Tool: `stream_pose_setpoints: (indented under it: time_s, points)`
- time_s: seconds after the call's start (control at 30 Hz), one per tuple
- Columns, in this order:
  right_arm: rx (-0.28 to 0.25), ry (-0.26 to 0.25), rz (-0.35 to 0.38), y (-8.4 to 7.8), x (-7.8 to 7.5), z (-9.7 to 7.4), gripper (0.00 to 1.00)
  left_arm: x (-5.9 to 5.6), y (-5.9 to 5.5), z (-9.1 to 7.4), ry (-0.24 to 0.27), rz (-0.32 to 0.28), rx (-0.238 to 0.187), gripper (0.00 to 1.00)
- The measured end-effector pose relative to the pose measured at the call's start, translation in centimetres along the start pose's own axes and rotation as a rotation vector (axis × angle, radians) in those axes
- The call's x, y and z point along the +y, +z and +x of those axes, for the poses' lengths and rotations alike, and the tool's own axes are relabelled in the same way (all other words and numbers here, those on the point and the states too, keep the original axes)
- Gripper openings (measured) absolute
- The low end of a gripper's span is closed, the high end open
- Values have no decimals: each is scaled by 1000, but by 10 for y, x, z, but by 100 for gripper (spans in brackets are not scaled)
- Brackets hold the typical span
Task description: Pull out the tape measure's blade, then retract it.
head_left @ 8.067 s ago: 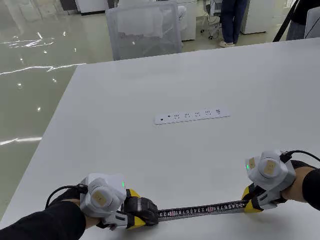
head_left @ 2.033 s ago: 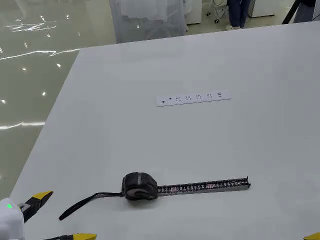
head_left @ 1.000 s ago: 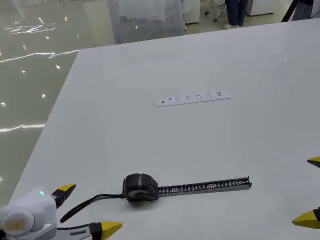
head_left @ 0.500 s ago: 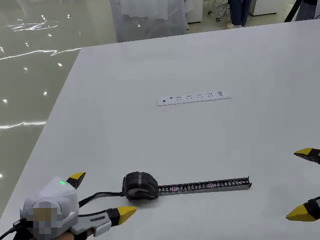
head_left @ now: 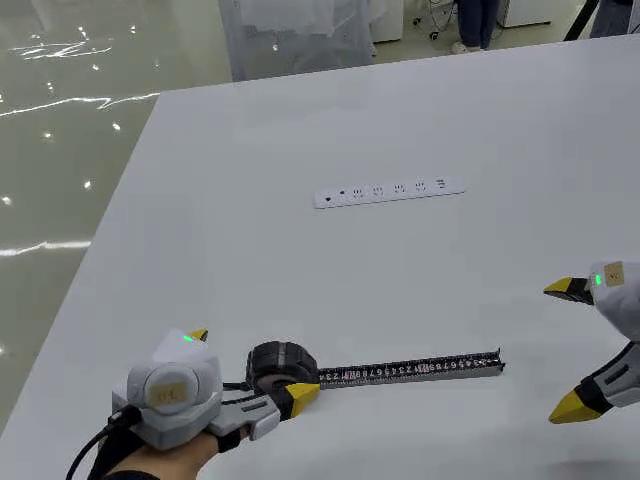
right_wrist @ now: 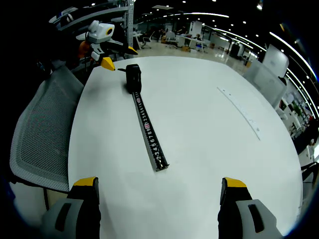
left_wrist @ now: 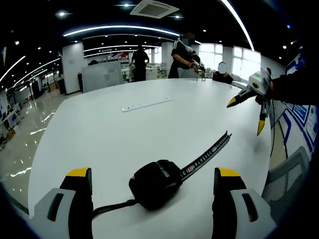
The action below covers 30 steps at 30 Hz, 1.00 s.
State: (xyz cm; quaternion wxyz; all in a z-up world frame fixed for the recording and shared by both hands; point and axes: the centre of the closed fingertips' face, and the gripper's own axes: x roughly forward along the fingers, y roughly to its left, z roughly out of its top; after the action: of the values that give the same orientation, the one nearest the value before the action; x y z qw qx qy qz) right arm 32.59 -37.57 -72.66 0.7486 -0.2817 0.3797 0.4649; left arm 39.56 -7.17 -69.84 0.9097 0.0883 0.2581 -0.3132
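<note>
Tape measure case [head_left: 280,368] sits at the near-left of the white table [head_left: 300,150]. Its blade [head_left: 410,368] is already out, lying flat and running right to the hook end [head_left: 497,361]. A thin wrist strap [left_wrist: 112,207] trails off the case's near side in the left gripper view.

Left gripper [head_left: 251,362]: jaws spread wide either side of the case, not clamped, holding nothing. Right gripper [head_left: 562,349]: also spread wide and empty, a bit right of the hook end, not touching it.

Handling (my read): the case is compact, black and rubbery-looking w/ a ribbed rim, prob. fair weight for its size, so it should grip well across its two flat sides. The blade looks like thin sprung metal — stiff lengthwise but kinks if bent, w/ slick faces and thin edges. Best hold is at the hook end, pinched flat top and bottom. Expect snap-back on retract, so keep the case pinned and feed the blade in rather than letting it whip.

Writing: the blade has black scale digits, runs of 1–9 legible in the right gripper view, w/ a few red marks btwn; units can't be made out. No brand readable on the case. The white power strip [head_left: 390,191] lies further back on the table; no legible text.
</note>
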Motion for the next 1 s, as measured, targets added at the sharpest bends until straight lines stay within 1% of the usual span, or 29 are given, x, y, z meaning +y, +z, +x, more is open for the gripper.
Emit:
stream_pose_setpoints:
  time_s: [0.07, 0.1, 0.13, 0.2, 0.23, 0.27, 0.33, 0.43, 0.47, 0.5, 0.53, 0.57, 0.6, 0.63, 0.73, 0.8, 0.83, 0.87, 0.9, 0.93, 0.97, 1.0]
  points:
    - [-1, 0, -10, 3, -2, 2, 99, 1, 2, 2, 19, -10, -9, 99]
    - [-1, 6, -13, 5, -3, 4, 99, 2, 6, 2, 39, -22, -33, 99]
    - [-2, 7, -13, 6, -4, 6, 99, -1, 5, 3, 36, -32, -29, 99]
    - [-8, 15, -15, 10, -6, 11, 99, -1, 5, 4, 76, -22, -35, 99]
    - [-8, 18, -19, 10, -6, 13, 99, -2, 5, 5, 83, -18, -38, 99]
    - [-3, 20, -33, 11, -7, 16, 99, -6, 5, 6, 82, -28, -42, 99]
    - [4, 32, -45, 12, -8, 21, 99, -12, 5, 8, 88, -26, -50, 99]
    - [11, 46, -57, 13, -8, 26, 99, -14, 3, 12, 102, -57, -52, 99]
    - [5, 51, -67, 14, -8, 28, 99, -14, 9, 11, 116, -47, -83, 99]
    - [8, 53, -70, 14, -8, 29, 96, -12, 13, 11, 128, -9, -104, 99]
    - [8, 57, -77, 14, -8, 29, 95, -11, 15, 11, 141, 12, -114, 99]
    - [8, 60, -80, 14, -8, 31, 95, -13, 12, 12, 128, -5, -111, 99]
    - [11, 61, -78, 13, -9, 33, 96, -12, 11, 14, 128, -13, -105, 99]
    - [20, 63, -87, 11, -10, 34, 95, -10, 8, 17, 128, -7, -96, 99]
    - [28, 70, -87, 9, -11, 37, 93, -8, 4, 20, 131, -15, -85, 99]
    - [36, 75, -93, 8, -11, 39, 91, -4, 2, 20, 144, -23, -80, 99]
    - [35, 83, -94, 8, -10, 39, 88, -4, 1, 21, 143, -36, -78, 99]
    - [25, 91, -109, 10, -9, 40, 85, -3, -1, 21, 145, -34, -74, 99]
    - [21, 95, -130, 11, -9, 41, 81, -2, -3, 22, 154, -5, -69, 99]
    - [37, 102, -132, 8, -8, 42, 79, -2, -2, 22, 152, 49, -78, 99]
    - [39, 110, -160, 7, -7, 43, 75, -5, -4, 23, 147, 37, -78, 99]
    - [38, 113, -165, 7, -6, 44, 70, -5, -5, 24, 143, 24, -74, 99]
